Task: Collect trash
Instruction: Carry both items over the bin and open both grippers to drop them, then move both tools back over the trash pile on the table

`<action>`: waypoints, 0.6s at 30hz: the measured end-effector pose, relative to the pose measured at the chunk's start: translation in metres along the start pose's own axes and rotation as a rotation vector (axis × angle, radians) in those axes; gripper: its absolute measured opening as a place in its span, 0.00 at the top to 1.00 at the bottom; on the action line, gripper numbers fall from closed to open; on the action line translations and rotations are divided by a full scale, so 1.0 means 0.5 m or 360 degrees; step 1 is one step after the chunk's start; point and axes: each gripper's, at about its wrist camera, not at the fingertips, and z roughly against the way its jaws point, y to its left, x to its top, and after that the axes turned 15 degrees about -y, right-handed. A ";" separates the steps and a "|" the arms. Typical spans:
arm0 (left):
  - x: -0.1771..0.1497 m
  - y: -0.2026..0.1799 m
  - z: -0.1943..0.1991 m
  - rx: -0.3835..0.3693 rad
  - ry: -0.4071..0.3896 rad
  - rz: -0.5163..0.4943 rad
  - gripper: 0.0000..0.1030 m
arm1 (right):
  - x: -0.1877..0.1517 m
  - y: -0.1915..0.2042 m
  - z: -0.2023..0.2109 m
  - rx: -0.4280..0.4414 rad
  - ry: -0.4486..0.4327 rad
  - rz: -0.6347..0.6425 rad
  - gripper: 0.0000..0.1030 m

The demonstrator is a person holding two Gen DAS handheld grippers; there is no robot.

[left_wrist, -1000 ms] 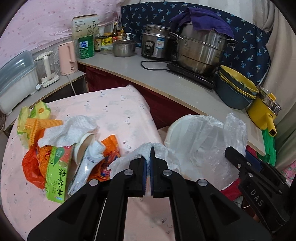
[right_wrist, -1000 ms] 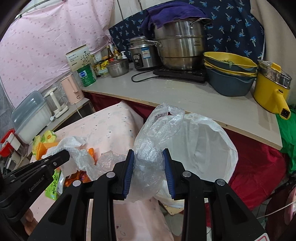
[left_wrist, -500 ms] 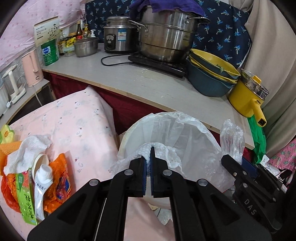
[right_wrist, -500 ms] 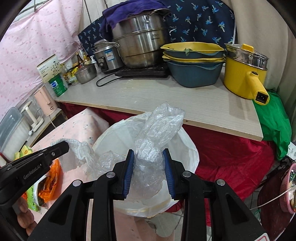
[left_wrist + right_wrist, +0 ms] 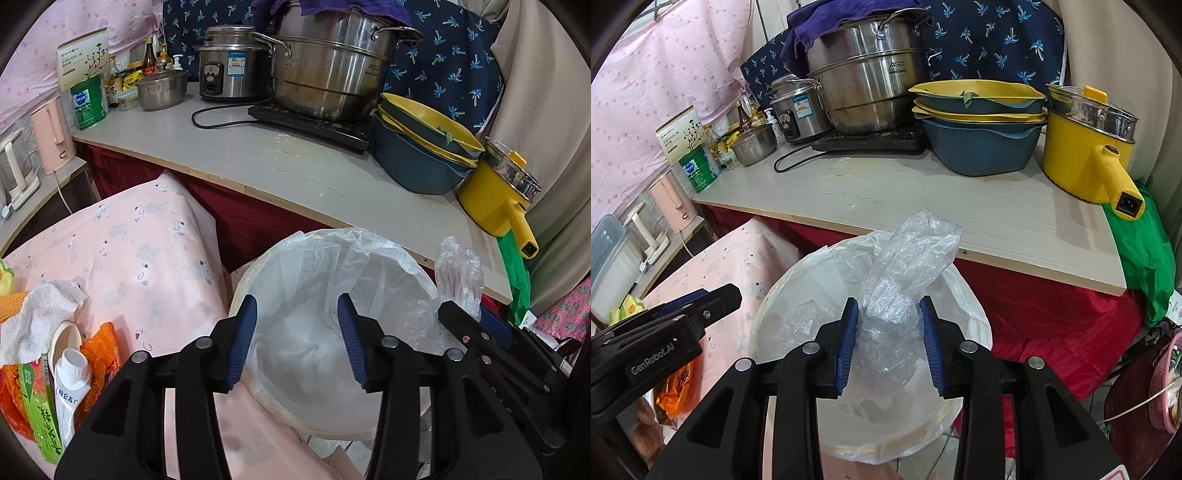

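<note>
Crumpled plastic (image 5: pixel 905 280) sits clamped in the right gripper (image 5: pixel 889 345) above the lined bin (image 5: pixel 373 428). Left gripper (image 5: pixel 297 341) hangs over it, fingers wide apart, gripping nothing.

Crinkled clear plastic wrap (image 5: pixel 905 273), glossy steel pot (image 5: pixel 868 74), matt worn countertop (image 5: pixel 923 199).

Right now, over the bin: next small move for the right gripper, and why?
Probably open the right gripper. It grips a crumpled clear plastic bag directly above the lined bin, so releasing should drop it in. The left gripper is already open and holds nothing above the same bin.
</note>
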 end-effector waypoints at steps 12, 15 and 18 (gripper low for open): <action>-0.002 0.046 0.032 0.0140 -0.0051 0.0024 0.44 | 0.015 0.034 0.003 0.0050 -0.0035 0.0002 0.47; -0.005 0.063 0.048 0.0180 -0.0064 0.0040 0.44 | 0.020 0.045 0.015 0.0065 -0.0052 0.0011 0.45; -0.007 0.080 0.072 0.0221 -0.0088 0.0052 0.44 | 0.021 0.062 0.029 0.0089 -0.0060 0.0018 0.45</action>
